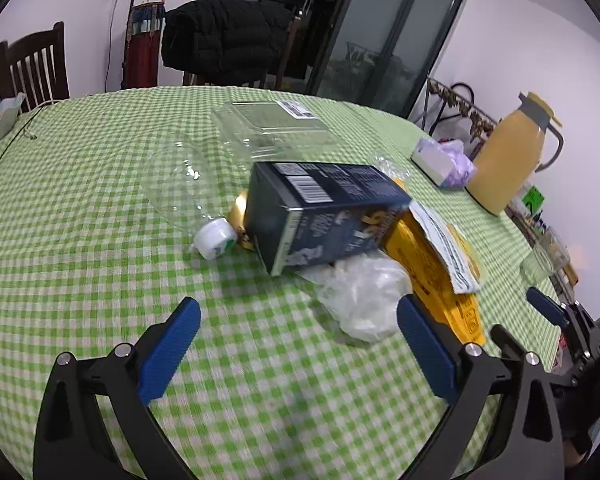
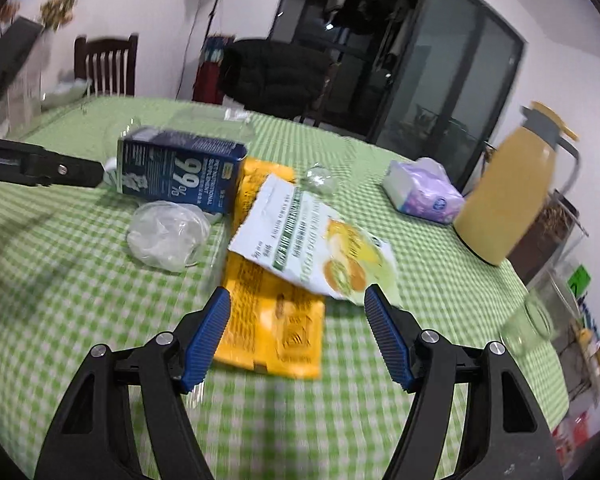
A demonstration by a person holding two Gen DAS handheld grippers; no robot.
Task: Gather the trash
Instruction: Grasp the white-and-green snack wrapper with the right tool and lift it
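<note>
Both your left gripper (image 1: 298, 340) and right gripper (image 2: 298, 328) hang spread and empty over the trash on the checked tablecloth (image 1: 80, 208), so clamping the yellow packet (image 2: 276, 320) may drag the overlapping white pouch (image 2: 320, 244) along.

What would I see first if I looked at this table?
Probably the heap of trash in the middle of the green checked table: a dark blue carton lying on its side, with a yellow packet and a white torn wrapper beside it. A crumpled clear bag sits in front of the carton. At the right edge stands a tall yellow jug.
</note>
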